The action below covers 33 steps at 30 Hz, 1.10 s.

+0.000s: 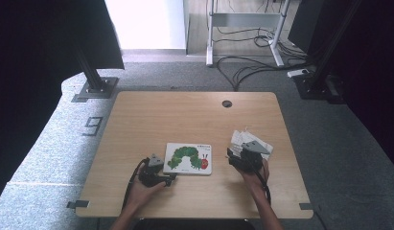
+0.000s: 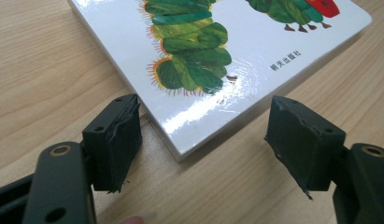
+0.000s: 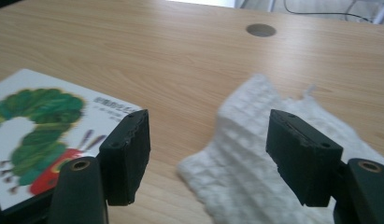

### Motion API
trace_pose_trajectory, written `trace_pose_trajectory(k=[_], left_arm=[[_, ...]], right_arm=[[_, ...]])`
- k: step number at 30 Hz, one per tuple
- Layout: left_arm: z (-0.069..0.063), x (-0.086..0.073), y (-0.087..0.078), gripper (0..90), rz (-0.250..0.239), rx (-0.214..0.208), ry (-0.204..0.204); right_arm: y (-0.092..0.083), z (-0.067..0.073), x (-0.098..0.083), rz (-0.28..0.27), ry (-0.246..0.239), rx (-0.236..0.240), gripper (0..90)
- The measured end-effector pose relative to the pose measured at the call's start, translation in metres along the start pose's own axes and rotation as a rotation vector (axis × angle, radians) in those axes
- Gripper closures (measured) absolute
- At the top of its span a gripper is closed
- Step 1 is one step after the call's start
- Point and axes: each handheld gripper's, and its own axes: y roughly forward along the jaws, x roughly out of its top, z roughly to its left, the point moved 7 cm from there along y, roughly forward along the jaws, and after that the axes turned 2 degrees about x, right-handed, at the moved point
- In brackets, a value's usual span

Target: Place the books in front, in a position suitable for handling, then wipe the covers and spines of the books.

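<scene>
A glossy caterpillar board book (image 1: 189, 158) lies flat on the wood-grain table (image 1: 185, 115); both the left gripper (image 2: 203, 144) and the right gripper (image 3: 208, 154), above a waffle-textured white cloth (image 3: 255, 186), stand open and empty.

right gripper (image 3: 208, 154) apart (nothing held) | cloth (image 3: 255, 154) | book (image 3: 45, 126)

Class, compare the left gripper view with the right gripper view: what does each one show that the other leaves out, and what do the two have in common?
Left gripper view: the left gripper, jaws apart either side of the book's near corner without touching it, and the small line of print by the caterpillar's feet.

Right gripper view: the right gripper, jaws open above a crumpled white cloth lying on the table, and the round cable hole near the far edge.

Both: the caterpillar picture book lying flat on the wooden table.
</scene>
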Motion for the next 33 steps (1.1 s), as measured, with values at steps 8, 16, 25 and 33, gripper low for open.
trace_pose_trajectory(k=[8,16,25,33], left_arm=[[0.004,0.001,-0.006,25.1,-0.015,-0.004,-0.015],[0.009,0.005,-0.011,25.1,-0.039,-0.013,-0.041],[0.012,0.007,-0.013,24.9,-0.049,-0.012,-0.052],[0.018,0.016,-0.013,24.7,-0.057,-0.019,-0.072]], right_arm=[[0.009,0.026,-0.012,0.032,-0.003,0.101,31.1],[0.021,0.052,-0.022,0.070,-0.016,0.172,32.2],[0.027,0.068,-0.024,0.089,-0.017,0.234,33.3],[0.035,0.079,-0.022,0.110,-0.013,0.267,33.5]])
